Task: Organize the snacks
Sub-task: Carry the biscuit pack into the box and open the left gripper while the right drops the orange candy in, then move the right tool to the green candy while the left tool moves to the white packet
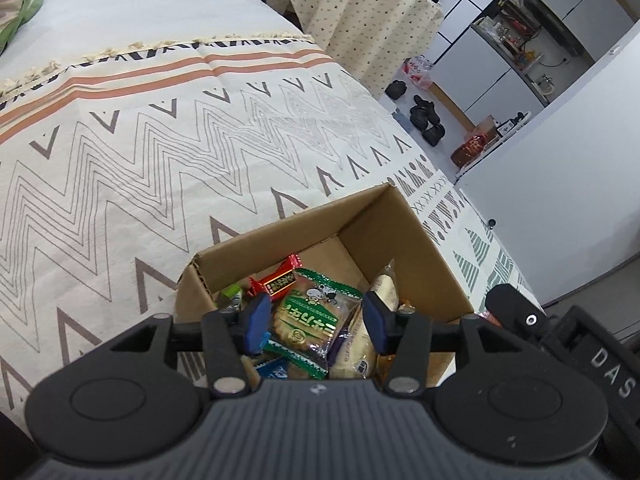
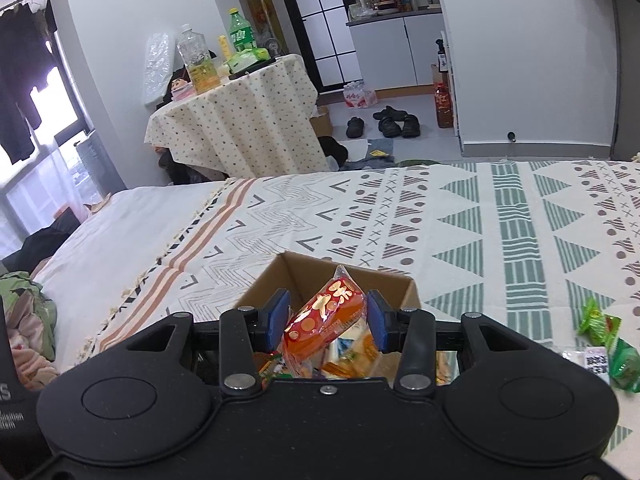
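Dropping snacks into the cardboard box on the bed.

My left gripper (image 1: pixel 316 322) hangs over the cardboard box (image 1: pixel 280 236), its blue pads standing apart with nothing pressed between them; the green cracker packet (image 1: pixel 310 320) lies loose below in the box, among a red candy (image 1: pixel 280 280) and a pale bread pack (image 1: pixel 382 296). I judge that packet is released so it settles on the pile. My right gripper (image 2: pixel 328 320) is narrow, pinching an orange-red snack packet (image 2: pixel 324 316) upright by its sides, carried just above the same box's near edge so it can fall in next. More green wrapped snacks (image 2: pixel 608 340) wait on the patterned bedspread (image 2: pixel 480 220), to the right.
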`<move>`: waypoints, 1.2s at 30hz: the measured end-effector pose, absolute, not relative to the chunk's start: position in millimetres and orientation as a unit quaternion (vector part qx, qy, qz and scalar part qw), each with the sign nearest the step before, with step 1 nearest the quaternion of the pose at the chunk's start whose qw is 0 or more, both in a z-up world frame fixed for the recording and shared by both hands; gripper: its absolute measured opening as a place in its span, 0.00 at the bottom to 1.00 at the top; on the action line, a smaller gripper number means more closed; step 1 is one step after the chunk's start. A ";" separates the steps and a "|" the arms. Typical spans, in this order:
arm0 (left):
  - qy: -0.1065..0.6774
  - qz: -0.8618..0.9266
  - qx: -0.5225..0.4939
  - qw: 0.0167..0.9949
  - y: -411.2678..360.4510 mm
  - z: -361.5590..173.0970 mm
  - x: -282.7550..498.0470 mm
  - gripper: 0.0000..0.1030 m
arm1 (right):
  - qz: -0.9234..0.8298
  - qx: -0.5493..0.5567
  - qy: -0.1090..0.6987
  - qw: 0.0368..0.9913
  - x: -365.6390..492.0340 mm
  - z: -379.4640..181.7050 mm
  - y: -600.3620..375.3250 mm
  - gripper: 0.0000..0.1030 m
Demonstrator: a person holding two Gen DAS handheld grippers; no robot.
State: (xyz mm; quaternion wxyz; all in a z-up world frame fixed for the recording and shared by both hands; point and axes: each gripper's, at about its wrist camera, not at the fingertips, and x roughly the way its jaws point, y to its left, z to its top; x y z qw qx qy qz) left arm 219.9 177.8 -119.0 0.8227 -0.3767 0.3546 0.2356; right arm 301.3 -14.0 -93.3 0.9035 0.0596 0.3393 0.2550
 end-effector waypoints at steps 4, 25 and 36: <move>0.357 0.242 -0.376 0.820 176.6 -120.3 220.4 0.59 | 0.253 0.070 0.348 0.900 306.6 -95.2 -15.0 0.49; 0.372 0.218 -0.329 0.840 132.7 -113.8 228.3 0.88 | 0.191 0.091 0.370 0.905 286.6 -108.6 -91.0 0.65; 0.364 0.182 -0.272 0.872 84.0 -102.8 232.7 0.94 | 0.157 0.105 0.372 0.909 278.5 -111.2 -145.8 0.83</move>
